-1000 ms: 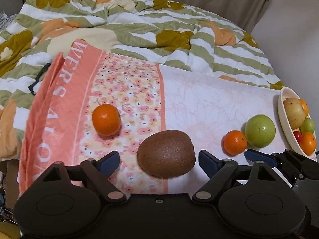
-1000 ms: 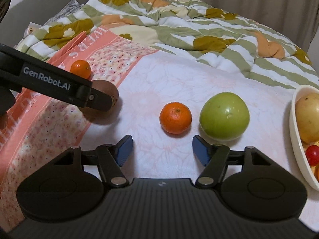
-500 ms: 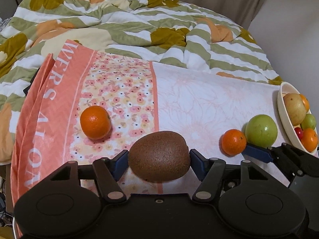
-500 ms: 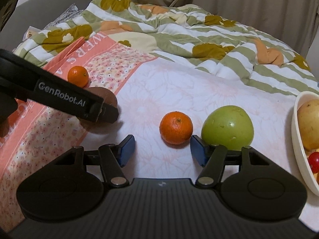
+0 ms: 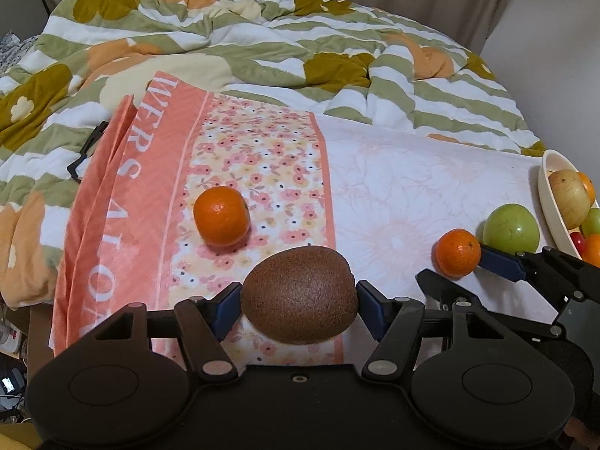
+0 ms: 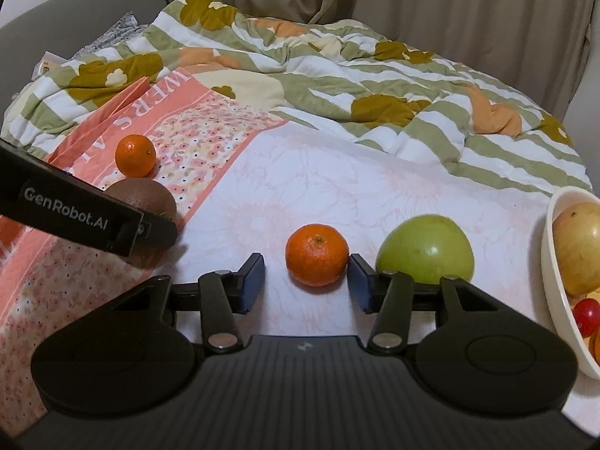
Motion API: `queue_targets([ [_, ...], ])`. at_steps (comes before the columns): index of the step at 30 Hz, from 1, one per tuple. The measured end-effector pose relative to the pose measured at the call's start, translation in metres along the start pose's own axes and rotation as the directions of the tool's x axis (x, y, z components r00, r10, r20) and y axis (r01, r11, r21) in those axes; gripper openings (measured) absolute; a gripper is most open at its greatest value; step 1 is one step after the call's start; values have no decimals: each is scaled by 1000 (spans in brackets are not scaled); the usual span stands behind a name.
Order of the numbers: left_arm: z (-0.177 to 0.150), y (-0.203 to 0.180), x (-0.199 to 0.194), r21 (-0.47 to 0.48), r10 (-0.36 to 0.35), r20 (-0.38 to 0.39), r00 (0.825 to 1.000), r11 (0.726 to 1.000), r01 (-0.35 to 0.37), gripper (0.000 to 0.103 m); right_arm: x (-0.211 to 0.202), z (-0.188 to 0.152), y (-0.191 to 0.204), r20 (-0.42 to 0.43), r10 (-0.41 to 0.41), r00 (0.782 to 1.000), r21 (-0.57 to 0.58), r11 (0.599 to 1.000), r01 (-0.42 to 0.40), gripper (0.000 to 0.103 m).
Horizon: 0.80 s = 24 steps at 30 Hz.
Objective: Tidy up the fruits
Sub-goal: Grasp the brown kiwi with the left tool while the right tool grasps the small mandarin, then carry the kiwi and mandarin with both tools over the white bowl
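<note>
Kiwi (image 5: pixel 298 294): we pinch it in the left hand-held gripper (image 5: pixel 296 305), low on the cloth (image 5: pixel 393 187).
Mandarin (image 6: pixel 317 255): between the closing right hand-held gripper (image 6: pixel 305 281), left pad apart.
Bowl (image 6: pixel 558 281): at 3 o'clock, likely the destination.

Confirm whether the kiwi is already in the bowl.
No, the kiwi lies on the cloth, clamped in the left gripper, well apart from the bowl at the right edge.

Beyond my bed's striped, flowered quilt (image 6: pixel 375 86), beige curtains (image 6: pixel 412 3) hang at twelve o'clock; a grey padded wall (image 6: pixel 71 26) curves round at ten o'clock.
</note>
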State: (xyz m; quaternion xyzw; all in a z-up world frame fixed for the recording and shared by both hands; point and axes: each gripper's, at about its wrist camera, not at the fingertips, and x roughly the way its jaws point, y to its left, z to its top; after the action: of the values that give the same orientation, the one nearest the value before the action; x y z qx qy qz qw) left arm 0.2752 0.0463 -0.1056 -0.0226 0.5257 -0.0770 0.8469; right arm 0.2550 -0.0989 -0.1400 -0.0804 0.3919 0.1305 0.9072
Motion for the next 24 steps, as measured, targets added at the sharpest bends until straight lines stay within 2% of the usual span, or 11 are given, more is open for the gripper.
queue_targets([
  [3,-2,1,-2,-3,1,0,1000,1000,-1,69,1,1,2,6,-8,1000,-5,1000,8,59],
  [5,-4,2,-3,-4,4,2,1000,1000,-4,69,2,2,4,12,-16,1000,-15,1000,17,52],
  [15,-19,9,-21,-18,10,35,999,1000,-9,69,-12,4,9,29,-14,999,-15,1000,14,51],
  [24,-31,4,-61,6,-13,128,992,1000,12,69,-54,6,15,75,-39,996,10,999,39,51],
])
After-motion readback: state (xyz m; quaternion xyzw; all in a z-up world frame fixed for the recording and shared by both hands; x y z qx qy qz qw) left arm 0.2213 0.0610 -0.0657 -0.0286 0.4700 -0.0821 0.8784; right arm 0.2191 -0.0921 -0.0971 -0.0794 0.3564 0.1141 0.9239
